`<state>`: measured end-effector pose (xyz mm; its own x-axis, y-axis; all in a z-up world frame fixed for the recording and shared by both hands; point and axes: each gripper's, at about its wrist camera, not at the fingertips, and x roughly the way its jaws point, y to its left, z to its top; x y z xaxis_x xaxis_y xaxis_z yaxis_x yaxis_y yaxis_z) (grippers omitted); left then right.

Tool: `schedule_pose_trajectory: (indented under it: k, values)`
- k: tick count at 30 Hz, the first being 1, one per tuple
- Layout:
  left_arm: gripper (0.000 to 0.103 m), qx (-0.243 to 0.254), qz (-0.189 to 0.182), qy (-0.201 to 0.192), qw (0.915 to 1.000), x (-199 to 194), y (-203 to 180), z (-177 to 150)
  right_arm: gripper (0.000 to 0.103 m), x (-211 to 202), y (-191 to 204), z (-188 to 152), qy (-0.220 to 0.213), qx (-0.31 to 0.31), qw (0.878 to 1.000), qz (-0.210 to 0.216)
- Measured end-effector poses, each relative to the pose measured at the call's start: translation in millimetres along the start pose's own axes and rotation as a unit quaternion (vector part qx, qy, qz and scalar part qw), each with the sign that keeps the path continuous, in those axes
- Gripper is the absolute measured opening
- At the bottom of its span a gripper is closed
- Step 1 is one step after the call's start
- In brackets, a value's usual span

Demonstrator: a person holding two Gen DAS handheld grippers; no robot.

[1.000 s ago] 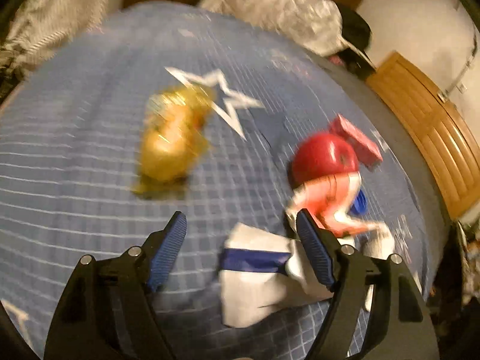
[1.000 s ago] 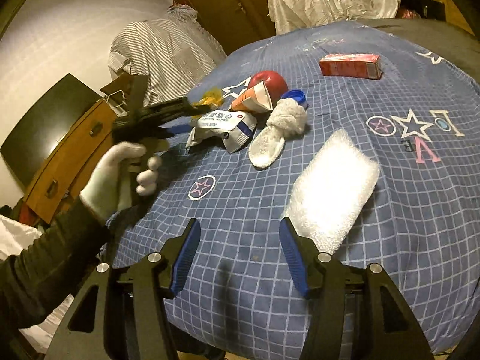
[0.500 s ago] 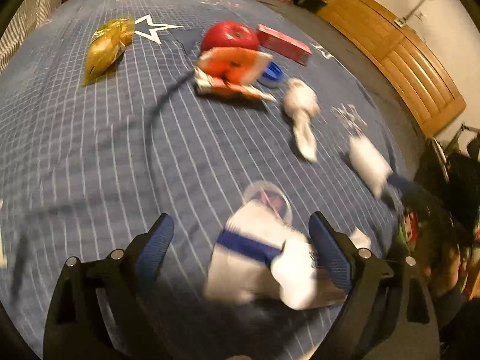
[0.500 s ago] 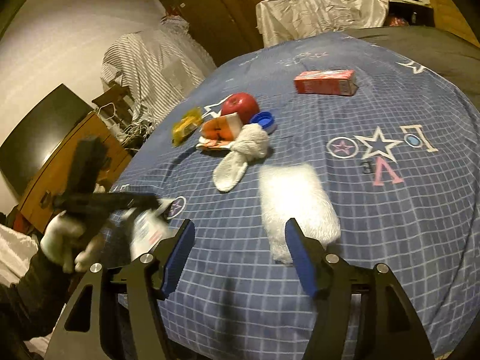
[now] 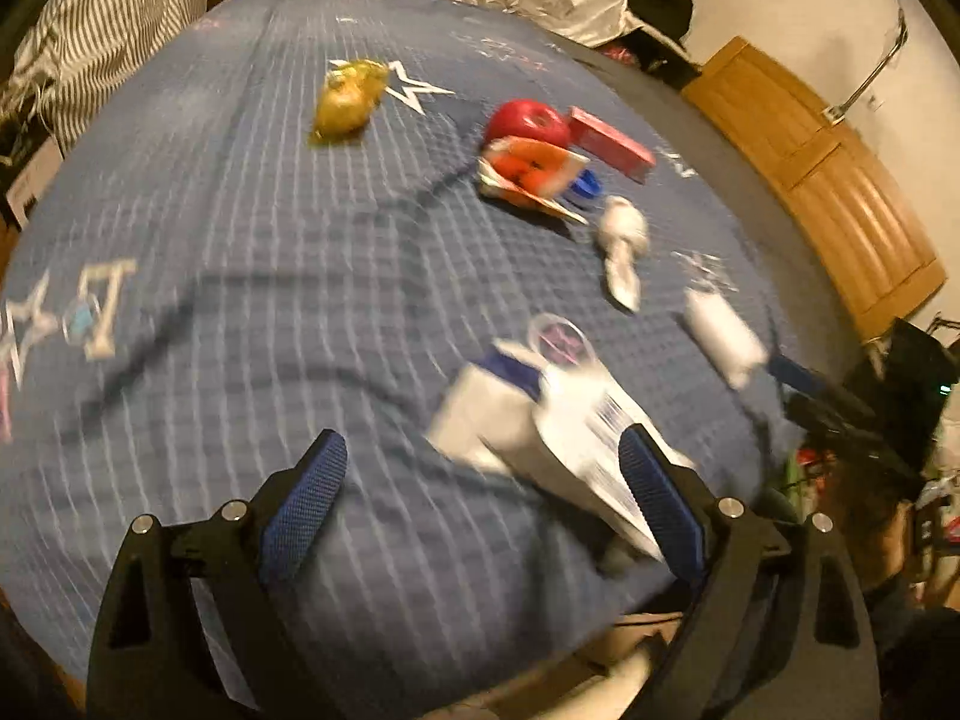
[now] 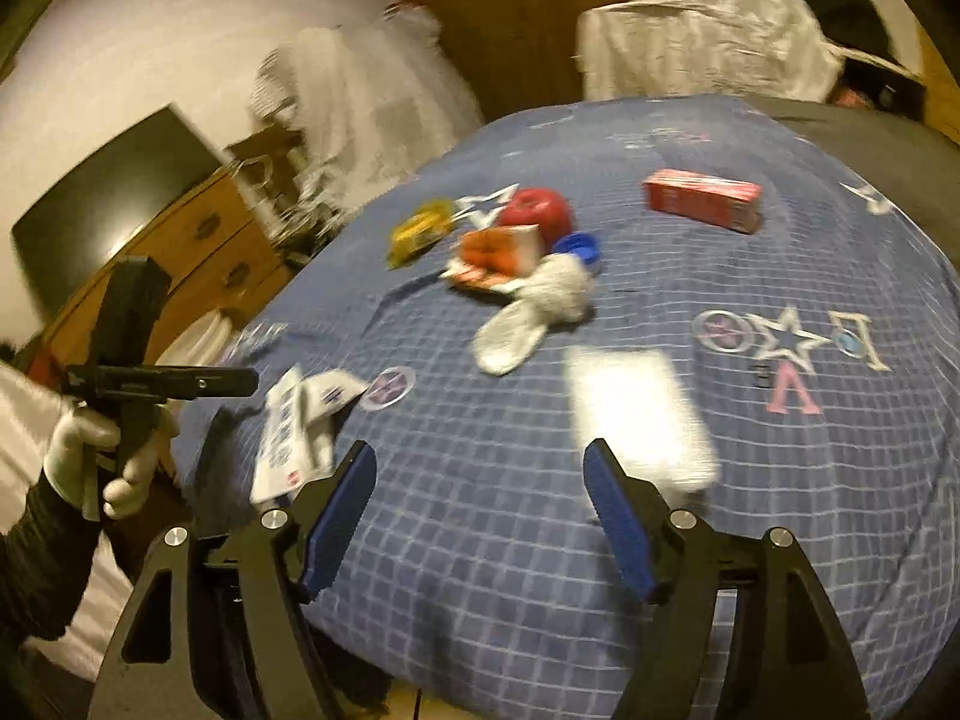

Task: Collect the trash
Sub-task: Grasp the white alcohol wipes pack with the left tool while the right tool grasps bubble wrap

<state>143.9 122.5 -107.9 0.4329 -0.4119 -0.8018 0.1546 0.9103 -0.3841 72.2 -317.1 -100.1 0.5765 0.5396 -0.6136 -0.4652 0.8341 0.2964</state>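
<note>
A blue checked bedspread (image 6: 750,480) is seen strewn with trash: a white foam sheet (image 6: 639,414), a red carton (image 6: 702,199), an orange packet (image 6: 498,252), a yellow wrapper (image 6: 417,231) and a white-and-blue package (image 5: 540,420) lying near the bed's edge. Both the left gripper (image 5: 480,504) and the right gripper (image 6: 480,510) are held spread wide with nothing clamped, the package lying against the left's far finger. No bin or bag is shown, and the package could be nudged off the edge if that finger brushes it.
</note>
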Motion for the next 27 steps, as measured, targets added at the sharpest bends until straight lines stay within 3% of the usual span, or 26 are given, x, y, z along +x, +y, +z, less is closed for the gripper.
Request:
schedule_pose_trajectory:
  k: [3, 6, 11, 14, 17, 19, 25, 27]
  values:
    - [0.089, -0.016, -0.014, 0.019, 0.9996, 12.6, -7.6, -11.7, 0.073, -3.6, -4.7, -0.5, -0.011, 0.009, 1.000, -0.004]
    - [0.088, -0.030, -0.051, 0.051, 0.9969, 26.9, -12.5, -18.8, 0.073, -11.1, -15.8, -3.3, -0.021, 0.028, 0.999, -0.014]
    - [0.089, -0.025, -0.077, 0.065, 0.9946, 60.6, -19.3, 17.1, 0.073, -11.8, -23.4, -15.0, -0.017, 0.051, 0.998, -0.016]
    - [0.089, 0.013, -0.051, 0.057, 0.9970, 82.5, -37.4, 48.0, 0.073, -9.1, -21.4, -18.7, -0.017, 0.059, 0.998, -0.012]
    - [0.090, 0.066, -0.003, 0.019, 0.9976, 92.2, -67.8, 71.0, 0.073, -8.8, -19.6, -17.7, -0.024, 0.060, 0.998, -0.009]
    - [0.090, 0.063, 0.005, 0.007, 0.9980, 84.2, -73.2, 74.1, 0.073, -9.7, -20.3, -16.1, -0.029, 0.059, 0.998, -0.009]
    - [0.092, 0.083, 0.044, -0.040, 0.9948, 42.7, -95.0, 32.7, 0.077, -10.3, -25.1, -9.2, -0.033, 0.032, 0.998, -0.042]
    - [0.092, 0.077, 0.080, -0.053, 0.9924, 37.6, -95.6, 14.5, 0.080, -5.4, -26.1, -2.0, -0.023, 0.007, 0.997, -0.071]
